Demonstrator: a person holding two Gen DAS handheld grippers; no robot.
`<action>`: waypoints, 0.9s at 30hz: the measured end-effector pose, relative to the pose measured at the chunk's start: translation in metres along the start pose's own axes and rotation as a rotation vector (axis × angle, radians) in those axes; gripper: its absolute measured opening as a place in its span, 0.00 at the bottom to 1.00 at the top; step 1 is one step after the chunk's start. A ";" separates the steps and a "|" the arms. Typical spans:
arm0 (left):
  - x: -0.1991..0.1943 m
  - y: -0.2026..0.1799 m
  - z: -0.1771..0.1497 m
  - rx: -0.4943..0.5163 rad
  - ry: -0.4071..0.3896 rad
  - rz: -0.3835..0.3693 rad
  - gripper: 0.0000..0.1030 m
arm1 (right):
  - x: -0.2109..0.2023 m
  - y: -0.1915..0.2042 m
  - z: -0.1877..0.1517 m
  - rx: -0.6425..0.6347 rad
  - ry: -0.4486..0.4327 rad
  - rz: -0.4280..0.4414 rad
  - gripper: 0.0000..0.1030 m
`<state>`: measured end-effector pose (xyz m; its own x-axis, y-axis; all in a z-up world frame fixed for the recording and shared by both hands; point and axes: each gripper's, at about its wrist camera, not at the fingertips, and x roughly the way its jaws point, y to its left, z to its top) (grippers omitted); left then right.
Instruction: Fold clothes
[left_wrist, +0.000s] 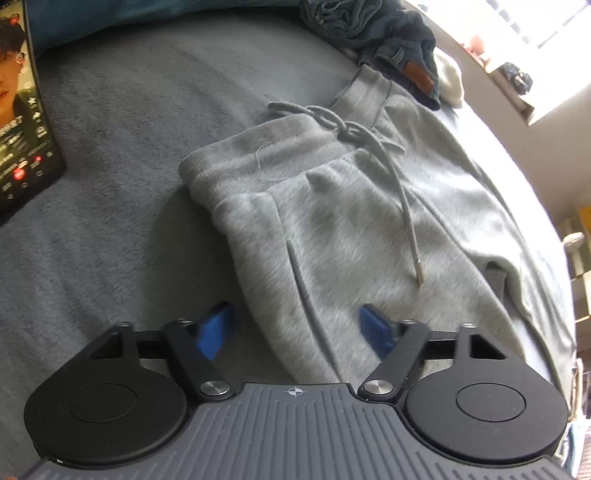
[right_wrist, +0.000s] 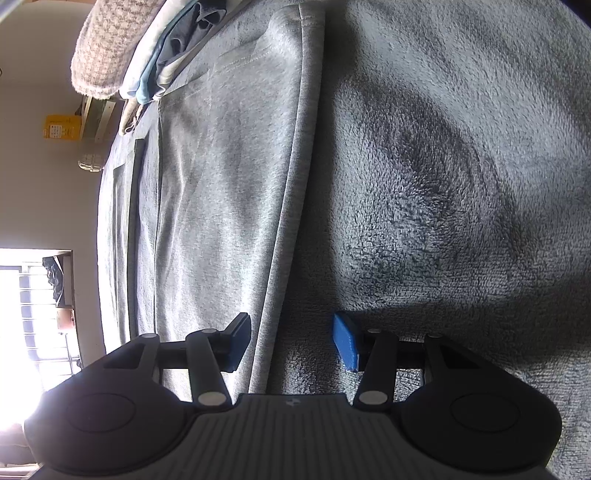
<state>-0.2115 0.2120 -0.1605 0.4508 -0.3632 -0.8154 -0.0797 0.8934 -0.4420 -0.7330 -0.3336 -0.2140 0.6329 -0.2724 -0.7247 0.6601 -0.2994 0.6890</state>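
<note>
Light grey sweatpants (left_wrist: 332, 221) lie flat on a dark grey fleece blanket (left_wrist: 129, 129), waistband and tied drawstring (left_wrist: 354, 136) at the far end. My left gripper (left_wrist: 295, 328) is open, its blue pads on either side of the pants' near side edge, low over the cloth. In the right wrist view the pant leg (right_wrist: 229, 184) runs away along the blanket (right_wrist: 443, 184). My right gripper (right_wrist: 293, 343) is open and straddles the leg's seam edge, one pad over the cloth, one over the blanket.
A phone (left_wrist: 22, 110) with a lit screen lies on the blanket at the left. Dark jeans (left_wrist: 388, 33) are piled beyond the waistband. Folded clothes (right_wrist: 147, 55) sit at the far end in the right view. The bed edge and a bright window are alongside.
</note>
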 end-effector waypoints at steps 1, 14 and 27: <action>0.003 0.000 0.003 -0.019 -0.003 -0.012 0.54 | 0.000 0.000 0.000 -0.001 -0.001 0.000 0.50; 0.010 0.004 0.003 -0.027 0.033 -0.031 0.36 | 0.002 0.006 0.011 0.025 -0.038 0.044 0.52; 0.012 0.001 0.000 -0.012 0.019 -0.010 0.36 | 0.020 -0.006 -0.022 0.098 0.121 0.138 0.51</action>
<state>-0.2065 0.2091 -0.1708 0.4350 -0.3768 -0.8178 -0.0858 0.8867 -0.4542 -0.7160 -0.3171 -0.2325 0.7623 -0.2069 -0.6132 0.5253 -0.3557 0.7730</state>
